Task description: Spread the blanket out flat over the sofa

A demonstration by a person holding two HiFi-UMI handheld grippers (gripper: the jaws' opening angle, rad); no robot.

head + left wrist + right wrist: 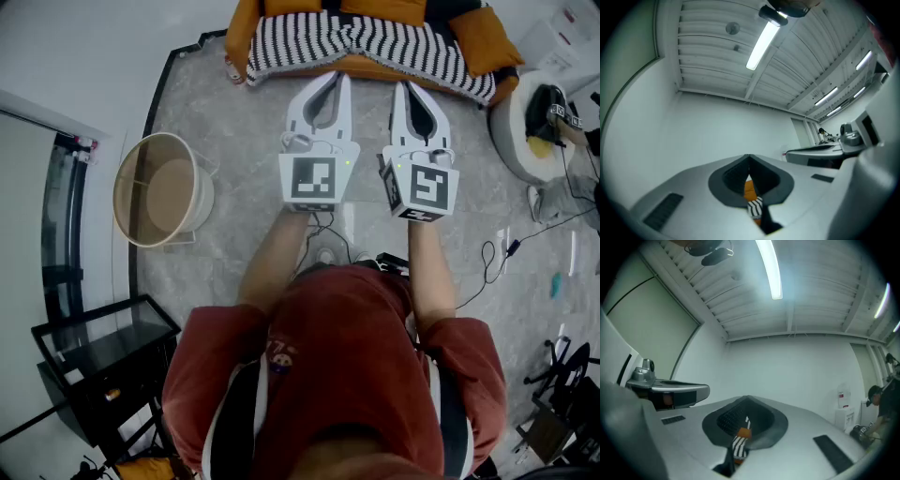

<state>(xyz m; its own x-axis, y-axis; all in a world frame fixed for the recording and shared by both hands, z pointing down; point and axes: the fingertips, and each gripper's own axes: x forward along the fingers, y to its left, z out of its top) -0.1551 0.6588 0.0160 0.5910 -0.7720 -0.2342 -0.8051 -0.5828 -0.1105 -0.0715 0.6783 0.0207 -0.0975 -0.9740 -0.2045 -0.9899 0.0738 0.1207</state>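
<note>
A black-and-white striped blanket (375, 42) lies bunched across the seat of an orange sofa (242, 26) at the top of the head view. I hold both grippers side by side over the floor, pointing at the sofa's front edge. My left gripper (343, 77) has its jaws shut with nothing in them, its tip just short of the blanket's hem. My right gripper (401, 86) is also shut and empty. In the left gripper view the shut jaws (749, 157) leave a slit showing a strip of blanket (755, 206). The right gripper (747, 399) shows the same blanket (738, 446) and the orange sofa (743, 431).
A round wooden basket (161, 187) stands on the floor at the left. A black glass shelf (94, 356) sits at the lower left. A white round seat (520, 127) and loose cables (497, 253) lie to the right. A person (881, 408) is far off at the right.
</note>
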